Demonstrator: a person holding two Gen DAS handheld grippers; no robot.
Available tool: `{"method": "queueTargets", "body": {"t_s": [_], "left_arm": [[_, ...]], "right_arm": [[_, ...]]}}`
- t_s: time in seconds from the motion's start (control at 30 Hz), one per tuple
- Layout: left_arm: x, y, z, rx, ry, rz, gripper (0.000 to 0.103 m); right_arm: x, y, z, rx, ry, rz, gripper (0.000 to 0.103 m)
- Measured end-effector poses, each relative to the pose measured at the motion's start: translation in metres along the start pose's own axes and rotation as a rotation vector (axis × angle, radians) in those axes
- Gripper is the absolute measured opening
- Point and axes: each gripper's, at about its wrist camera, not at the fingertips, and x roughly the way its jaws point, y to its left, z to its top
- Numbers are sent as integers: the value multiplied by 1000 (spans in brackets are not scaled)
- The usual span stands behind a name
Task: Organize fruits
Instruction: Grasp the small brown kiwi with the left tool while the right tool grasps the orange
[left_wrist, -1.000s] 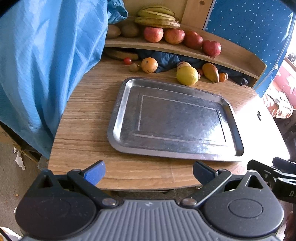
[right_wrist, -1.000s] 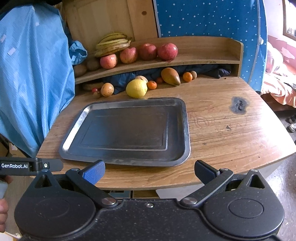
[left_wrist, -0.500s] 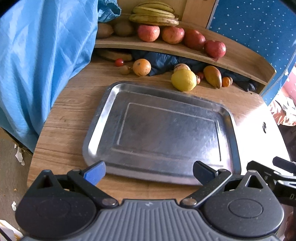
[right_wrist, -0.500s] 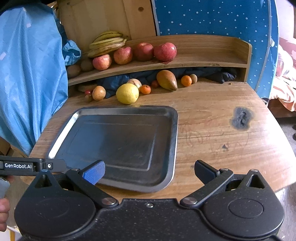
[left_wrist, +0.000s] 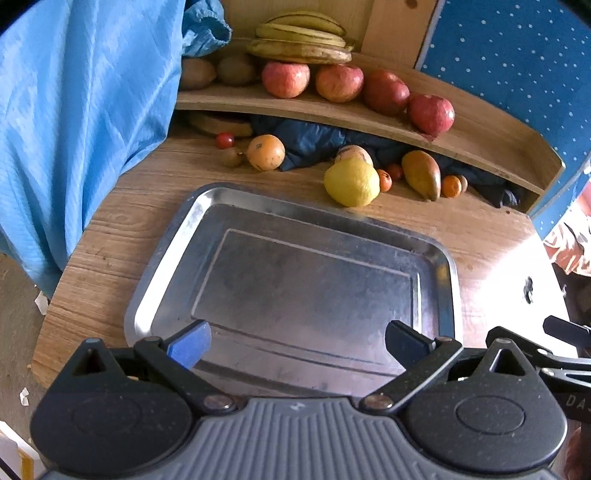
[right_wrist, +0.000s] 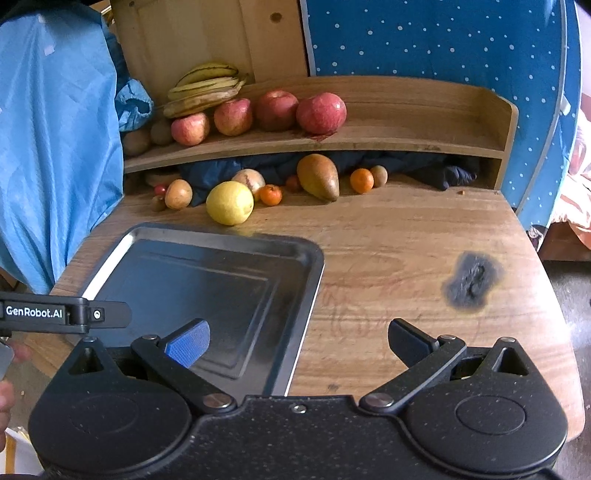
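Note:
An empty metal tray (left_wrist: 173, 240) (right_wrist: 310, 280) lies on the wooden table. Behind it lie a yellow lemon (left_wrist: 351, 181) (right_wrist: 229, 202), a brown pear (left_wrist: 422, 174) (right_wrist: 318, 176), a round orange fruit (left_wrist: 265, 152) (right_wrist: 178, 193) and small tangerines (right_wrist: 361, 180). A shelf above holds several red apples (left_wrist: 286, 78) (right_wrist: 320, 112) and bananas (left_wrist: 301, 40) (right_wrist: 205, 88). My left gripper (left_wrist: 297, 341) is open and empty over the tray's near edge. My right gripper (right_wrist: 298, 341) is open and empty over the tray's right edge.
A blue cloth (left_wrist: 77, 110) hangs along the table's left side. Dark fabric (right_wrist: 424, 168) lies under the shelf behind the fruit. A black burn mark (right_wrist: 471, 282) is on the table right of the tray. The wooden shelf (right_wrist: 424, 122) has bare room at its right end.
Both grippers have moved forward over the table toward the fruit; the tray and fruit look nearer. Both stay open and empty.

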Motion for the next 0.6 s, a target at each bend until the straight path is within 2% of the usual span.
{"method": "queueTargets", "body": {"t_s": [0.27, 0.6], "left_arm": [[4, 5, 13, -40, 14, 55, 102], [19, 38, 47, -65, 13, 110, 102]], "right_arm": [[10, -8, 12, -14, 3, 33, 103], [30, 5, 28, 0, 4, 45, 103]]}}
